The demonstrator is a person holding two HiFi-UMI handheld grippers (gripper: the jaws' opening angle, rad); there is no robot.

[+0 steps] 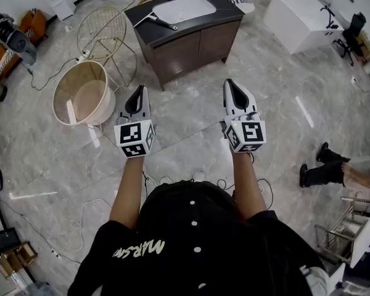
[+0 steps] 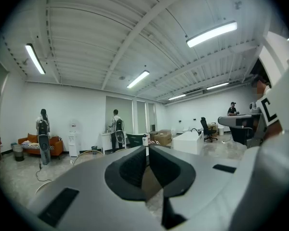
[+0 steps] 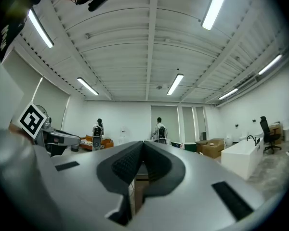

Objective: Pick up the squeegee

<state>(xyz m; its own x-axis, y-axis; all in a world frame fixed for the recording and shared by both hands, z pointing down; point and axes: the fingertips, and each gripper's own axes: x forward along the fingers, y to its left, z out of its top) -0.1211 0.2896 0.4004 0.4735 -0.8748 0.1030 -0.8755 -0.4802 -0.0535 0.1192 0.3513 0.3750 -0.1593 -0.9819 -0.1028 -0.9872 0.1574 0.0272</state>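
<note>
The squeegee (image 1: pixel 155 21) lies on the dark counter (image 1: pixel 194 28), just left of its white basin (image 1: pixel 185 8). It is straight ahead of the left claw (image 1: pixel 140 90) and a little to that claw's right, with a stretch of bare marble floor (image 1: pixel 191 113) between. From the right claw (image 1: pixel 229 82) it sits ahead and well off to the left. The left claw therefore looks the nearer and better lined up.

The tool's long axis runs crosswise to both claws. Its pale blade end points left and its black handle trails right, toward the basin. A claw coming straight in would meet the handle side-on.

Both claws are held out roughly level in front of the person, well apart from the counter. The left claw (image 2: pixel 147 150) has its jaws pressed together at the tips with nothing between them. The right claw (image 3: pixel 142 147) is likewise fully closed and empty. Neither gripper view lets the squeegee be made out.
</note>
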